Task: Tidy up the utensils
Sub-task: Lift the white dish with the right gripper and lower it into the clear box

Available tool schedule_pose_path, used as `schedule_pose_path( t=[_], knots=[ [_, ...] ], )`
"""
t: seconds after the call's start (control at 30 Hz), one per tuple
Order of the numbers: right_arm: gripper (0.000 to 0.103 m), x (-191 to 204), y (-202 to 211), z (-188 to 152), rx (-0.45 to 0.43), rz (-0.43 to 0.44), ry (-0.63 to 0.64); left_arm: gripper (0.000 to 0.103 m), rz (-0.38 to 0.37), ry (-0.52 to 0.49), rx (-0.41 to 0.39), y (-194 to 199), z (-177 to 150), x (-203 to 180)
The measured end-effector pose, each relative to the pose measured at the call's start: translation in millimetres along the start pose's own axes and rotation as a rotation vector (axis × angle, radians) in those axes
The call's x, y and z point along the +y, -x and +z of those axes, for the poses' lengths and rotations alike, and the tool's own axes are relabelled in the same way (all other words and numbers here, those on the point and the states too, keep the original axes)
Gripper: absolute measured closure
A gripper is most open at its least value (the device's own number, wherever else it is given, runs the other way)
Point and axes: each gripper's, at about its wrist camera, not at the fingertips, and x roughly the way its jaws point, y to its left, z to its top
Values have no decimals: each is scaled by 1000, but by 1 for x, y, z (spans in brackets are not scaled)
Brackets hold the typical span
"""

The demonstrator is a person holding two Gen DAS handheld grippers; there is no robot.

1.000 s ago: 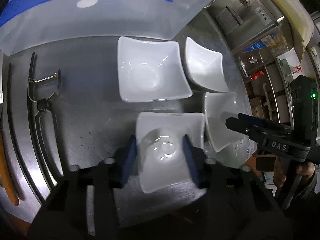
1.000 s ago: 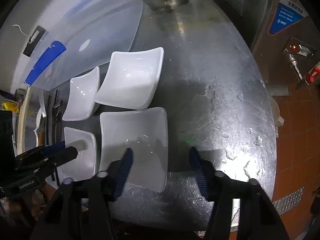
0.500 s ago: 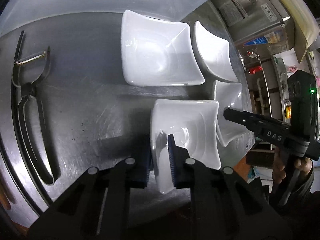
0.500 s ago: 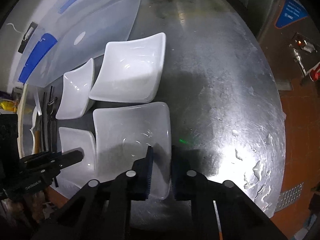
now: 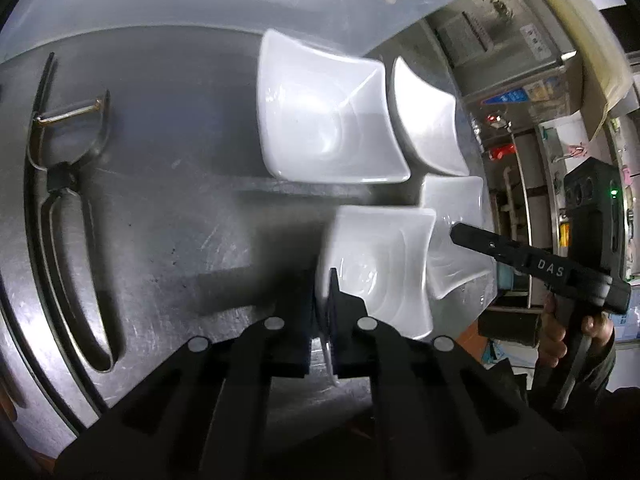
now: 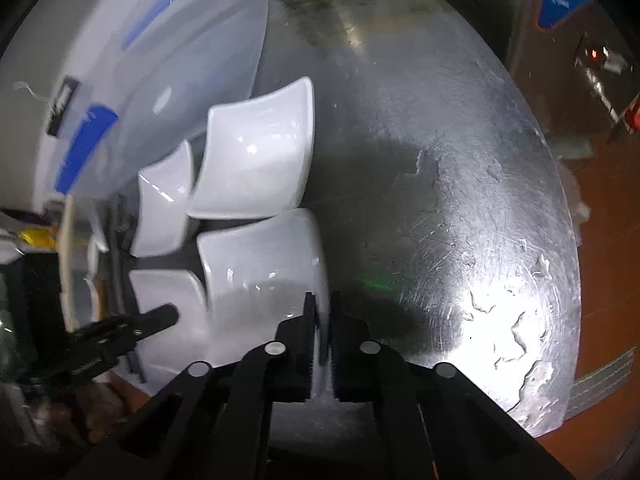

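Item: near large square dish (image 5: 384,268), at the bench (image 5: 168,208) front edge, pinched by its rim in each closed hand-held gripper, left (image 5: 322,292) and right (image 6: 322,320); hazard: glazed rim may slip, striking adjacent small dish (image 5: 456,240).

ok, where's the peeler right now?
Only the left wrist view shows it: the peeler lies flat on the steel counter at the far left, well apart from the white square dishes on the right.

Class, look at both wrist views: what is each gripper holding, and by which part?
Both grip the same large square white dish: left gripper pinches its left rim, right gripper its right rim.
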Motion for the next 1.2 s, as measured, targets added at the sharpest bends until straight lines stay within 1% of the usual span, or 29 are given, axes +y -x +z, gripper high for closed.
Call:
schedule_pose_path(
  t=[0.07, 0.17, 0.27, 0.3, 0.37, 0.4, 0.47, 0.53, 0.6, 0.67, 0.73, 0.77, 0.8, 0.83, 0.9, 0.97, 1.0, 1.07, 1.13, 1.17, 1.2],
  knots=[
    [97, -4, 4, 1, 0, -16, 3, 98, 5, -9, 5, 1, 0, 1],
    [97, -10, 5, 2, 19, 13, -20, 98, -37, -13, 12, 3, 0, 2],
    [96, -21, 14, 0, 21, 85, -68, 98, -64, -32, -5, 12, 3, -4],
    [96, -24, 24, 0, 15, 121, -86, 98, -72, -42, -11, 18, 3, -6],
    [96, -24, 39, 0, -1, 164, -94, 98, -100, -60, -34, 37, 8, -11],
    [96, -23, 52, 2, -21, 196, -96, 98, -117, -66, -48, 48, 11, -13],
    [96, -18, 73, 9, -54, 242, -87, 98, -142, -72, -82, 70, 16, -12],
    [96, -7, 98, 24, -103, 294, -53, 98, -151, -79, -150, 104, 33, -10],
    [96, 13, 119, 46, -151, 339, -8, 98, -136, -81, -228, 139, 56, -3],
    [96, 38, 131, 70, -197, 341, 43, 98, -96, -90, -279, 166, 79, 4],
    [96, 68, 138, 104, -250, 317, 96, 98, -17, -117, -333, 191, 111, 11],
    [96, 85, 138, 128, -271, 285, 112, 98, 20, -130, -347, 199, 126, 13],
    [96, 96, 134, 145, -282, 253, 124, 98, 62, -127, -361, 204, 150, 19],
    [96, 108, 128, 164, -286, 221, 120, 98, 88, -128, -359, 205, 166, 22],
    [96, 128, 108, 200, -251, 168, 123, 98, 128, -126, -348, 202, 201, 28],
    [96, 140, 84, 227, -211, 115, 103, 98, 164, -122, -296, 185, 234, 40],
    [96, 145, 67, 246, -191, 63, 95, 97, 191, -108, -264, 170, 252, 48],
    [96, 146, 52, 263, -168, -4, 66, 97, 207, -75, -200, 139, 277, 65],
    [96, 138, 29, 280, -134, -80, 34, 97, 195, -37, -149, 119, 291, 83],
    [96, 134, 20, 286, -122, -109, 23, 97, 197, -13, -123, 106, 300, 94],
    [96, 129, 11, 292, -113, -150, 7, 97, 204, -8, -112, 99, 302, 100]
  ],
)
